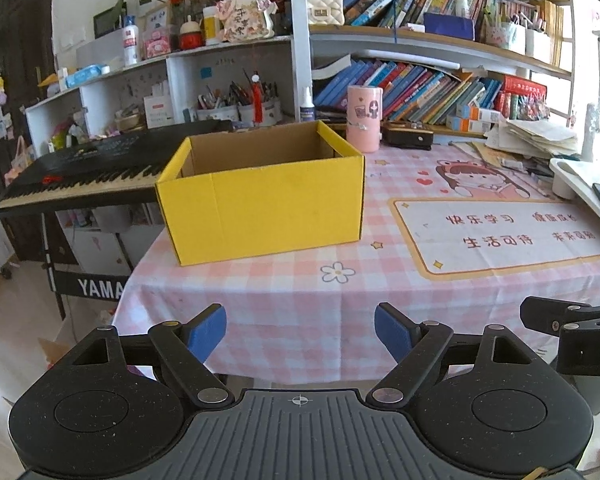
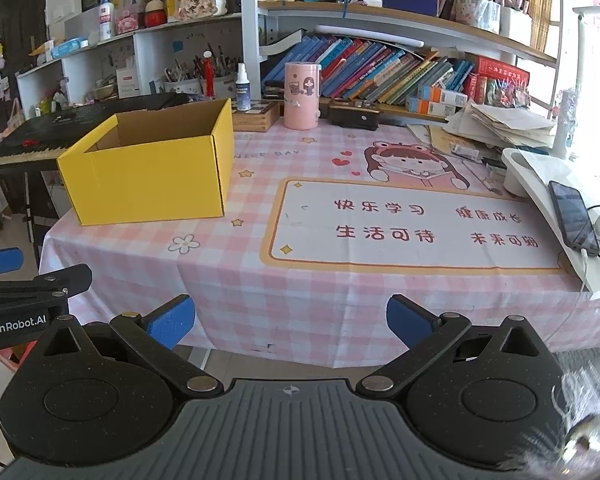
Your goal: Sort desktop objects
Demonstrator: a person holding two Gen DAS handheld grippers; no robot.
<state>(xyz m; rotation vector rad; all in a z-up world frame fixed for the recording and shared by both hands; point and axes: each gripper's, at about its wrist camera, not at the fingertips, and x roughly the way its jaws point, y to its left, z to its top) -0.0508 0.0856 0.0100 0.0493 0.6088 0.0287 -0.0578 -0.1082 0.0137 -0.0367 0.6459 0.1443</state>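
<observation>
Pink-checked cartoon tablecloth [image 2: 236,280] covers desk before crowded bookshelves [image 2: 380,68]. Open yellow cardboard box [image 1: 264,204] sits on cloth's left part, well ahead of my left claw [image 1: 300,330], slightly left of its centre. My right claw [image 2: 290,320] sees box far forward-left. Both my claws spread wide, gripping nothing. Pink cylindrical canister [image 2: 302,96] upright behind box.

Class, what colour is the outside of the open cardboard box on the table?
Bright yellow outside, plain brown inside: the cardboard box, seen best in the left wrist view.
</observation>
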